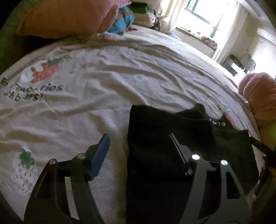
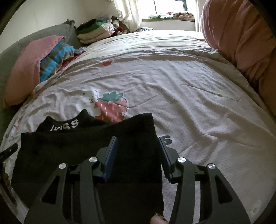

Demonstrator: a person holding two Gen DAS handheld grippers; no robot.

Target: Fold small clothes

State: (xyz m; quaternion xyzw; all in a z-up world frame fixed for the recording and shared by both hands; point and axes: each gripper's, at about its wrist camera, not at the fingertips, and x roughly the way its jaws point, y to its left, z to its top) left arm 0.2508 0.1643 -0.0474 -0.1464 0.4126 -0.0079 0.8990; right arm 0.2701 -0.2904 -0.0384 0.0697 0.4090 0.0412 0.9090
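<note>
Black garment [image 1: 155, 131] flat on strawberry bedspread [image 1: 103, 86], long axis crosswise, both jaws released.

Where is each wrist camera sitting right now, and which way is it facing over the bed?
Left wrist: on the left gripper, angled down over the bed sheet toward the window; its fingers straddle the left edge of the black garment.
Right wrist: on the right gripper, same heading; its fingers straddle the garment's right edge; a fingertip shows.
Shared: garment, sheet, window, pink pillow.

Black garment [image 2: 89, 143] with white lettering; white bedsheet [image 2: 172, 86] printed with red, green-topped strawberries; pink pillow [image 2: 25, 69].
</note>
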